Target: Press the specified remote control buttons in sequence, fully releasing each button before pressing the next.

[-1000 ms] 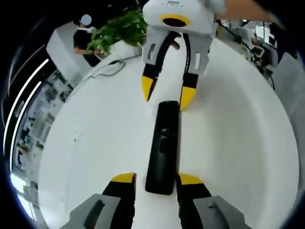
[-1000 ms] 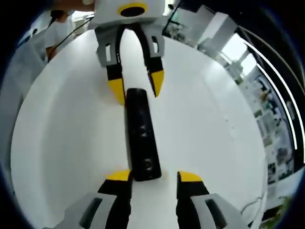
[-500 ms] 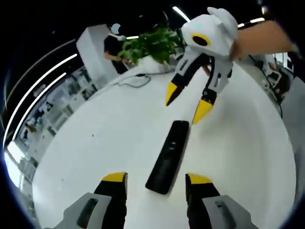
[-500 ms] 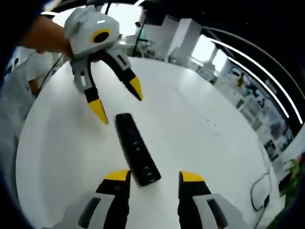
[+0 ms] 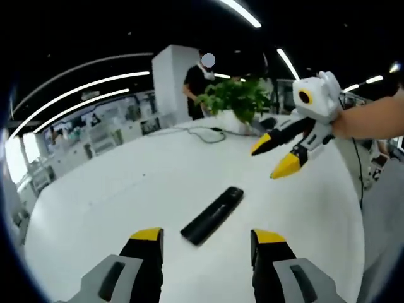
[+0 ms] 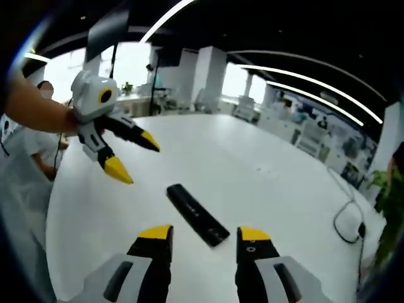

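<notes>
A black remote control [image 5: 213, 214] lies flat on the white round table [image 5: 113, 202], a little ahead of my left gripper [image 5: 202, 236], which is open and raised above the table. In the left gripper view the right gripper [image 5: 279, 157] hangs open in the air at the right, held by a bare arm. In the right gripper view the remote control [image 6: 197, 214] lies just past my open right gripper [image 6: 202, 234]. The left gripper [image 6: 136, 157] hovers open at the left, above the table [image 6: 271, 189] and apart from the remote.
A green plant [image 5: 237, 101] and a cable [image 5: 203, 134] sit at the table's far edge. A person [image 5: 201, 82] stands behind them. Another cable [image 6: 348, 222] lies at the table's right edge in the right gripper view. Office desks and ceiling lights surround the table.
Both grippers have lifted up and back from the remote, tilting toward level. The remote stays flat on the table.
</notes>
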The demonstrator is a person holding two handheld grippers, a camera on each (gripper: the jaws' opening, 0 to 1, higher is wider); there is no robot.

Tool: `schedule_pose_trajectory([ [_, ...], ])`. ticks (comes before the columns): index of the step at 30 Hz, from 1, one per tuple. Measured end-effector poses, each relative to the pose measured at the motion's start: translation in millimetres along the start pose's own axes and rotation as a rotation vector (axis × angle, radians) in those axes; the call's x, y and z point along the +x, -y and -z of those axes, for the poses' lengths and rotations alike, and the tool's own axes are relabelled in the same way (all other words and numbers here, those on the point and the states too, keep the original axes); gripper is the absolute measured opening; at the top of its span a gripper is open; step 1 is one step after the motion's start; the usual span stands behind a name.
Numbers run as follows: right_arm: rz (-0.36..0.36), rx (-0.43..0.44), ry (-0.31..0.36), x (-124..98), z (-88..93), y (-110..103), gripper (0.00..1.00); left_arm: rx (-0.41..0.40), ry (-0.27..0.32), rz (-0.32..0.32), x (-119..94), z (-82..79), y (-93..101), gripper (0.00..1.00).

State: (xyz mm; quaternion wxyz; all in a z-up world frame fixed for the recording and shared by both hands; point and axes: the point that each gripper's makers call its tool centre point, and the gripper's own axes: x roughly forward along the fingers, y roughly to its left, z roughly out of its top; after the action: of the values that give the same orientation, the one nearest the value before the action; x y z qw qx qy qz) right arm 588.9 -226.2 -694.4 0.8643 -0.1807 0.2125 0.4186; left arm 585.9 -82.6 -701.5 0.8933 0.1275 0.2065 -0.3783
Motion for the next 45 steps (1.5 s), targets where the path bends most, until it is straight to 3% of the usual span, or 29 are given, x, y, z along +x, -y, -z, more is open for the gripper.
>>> schedule_pose_trajectory([
  [4, 0.013, 0.040, 0.034, -16, -3.2, -8, 0.39, -0.007, 0.002, 0.004, -17, 1.3, 13.3, 0.57],
  [18, 0.043, 0.079, 0.134, -61, -13.5, -50, 0.43, -0.095, 0.119, -0.022, -70, -11.5, 49.6, 0.64],
  [26, 0.050, 0.140, 0.192, -77, -12.6, -74, 0.51, -0.169, 0.154, -0.010, -87, -5.3, 71.5, 0.69],
  [32, 0.034, 0.167, 0.194, -86, -7.8, -96, 0.59, -0.195, 0.142, 0.011, -97, 6.5, 91.6, 0.74],
  [35, 0.032, 0.202, 0.229, -93, -12.4, -103, 0.63, -0.232, 0.155, 0.020, -104, 4.0, 95.5, 0.77],
  [39, 0.041, 0.274, 0.266, -99, -18.3, -110, 0.77, -0.247, 0.189, 0.017, -111, -6.9, 99.6, 0.82],
  [45, 0.036, 0.281, 0.266, -100, -17.9, -121, 0.77, -0.294, 0.224, 0.028, -115, -12.9, 103.7, 0.84],
])
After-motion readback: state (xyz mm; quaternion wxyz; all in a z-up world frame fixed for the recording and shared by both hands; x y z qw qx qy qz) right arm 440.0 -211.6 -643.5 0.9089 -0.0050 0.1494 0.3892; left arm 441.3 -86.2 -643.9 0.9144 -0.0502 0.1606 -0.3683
